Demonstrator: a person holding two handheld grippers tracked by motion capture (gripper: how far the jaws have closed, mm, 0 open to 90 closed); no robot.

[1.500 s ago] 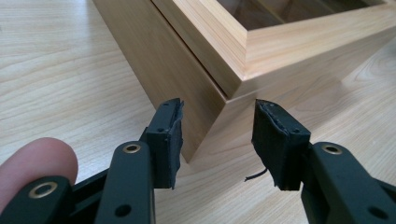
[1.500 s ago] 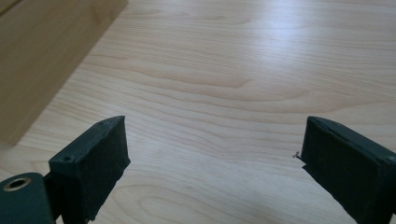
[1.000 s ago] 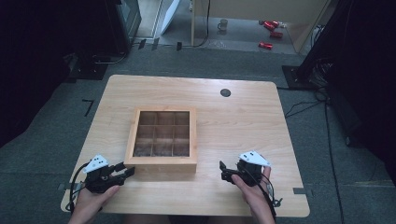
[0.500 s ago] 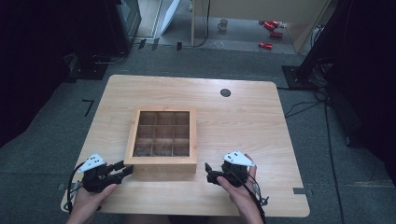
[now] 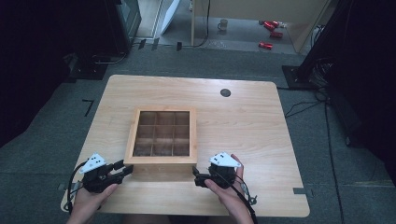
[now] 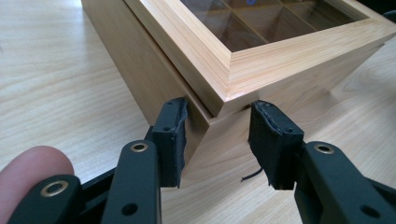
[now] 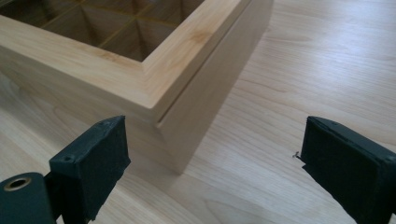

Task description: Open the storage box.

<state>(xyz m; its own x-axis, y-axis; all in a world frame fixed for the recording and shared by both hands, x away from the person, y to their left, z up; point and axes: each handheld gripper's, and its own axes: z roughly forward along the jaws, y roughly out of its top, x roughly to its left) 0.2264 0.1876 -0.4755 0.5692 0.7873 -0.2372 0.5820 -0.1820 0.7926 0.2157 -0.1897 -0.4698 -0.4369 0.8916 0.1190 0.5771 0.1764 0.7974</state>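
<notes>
A compartmented wooden box (image 5: pixel 161 138) is set on the table (image 5: pixel 243 121) — toward its near edge. The left gripper (image 5: pixel 122 169) is placed at the box's near left corner, the right gripper (image 5: pixel 197 178) just beside its near right corner.

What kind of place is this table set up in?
Probably a lab or workshop set up for recording: a lone wooden table on grey carpet, cables trailing across the floor, and dark equipment stands around it.

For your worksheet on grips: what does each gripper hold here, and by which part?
The left gripper clamps the wooden box by its near corner, below the lid. The right gripper holds nothing; its jaws stand open at the other near corner.
</notes>
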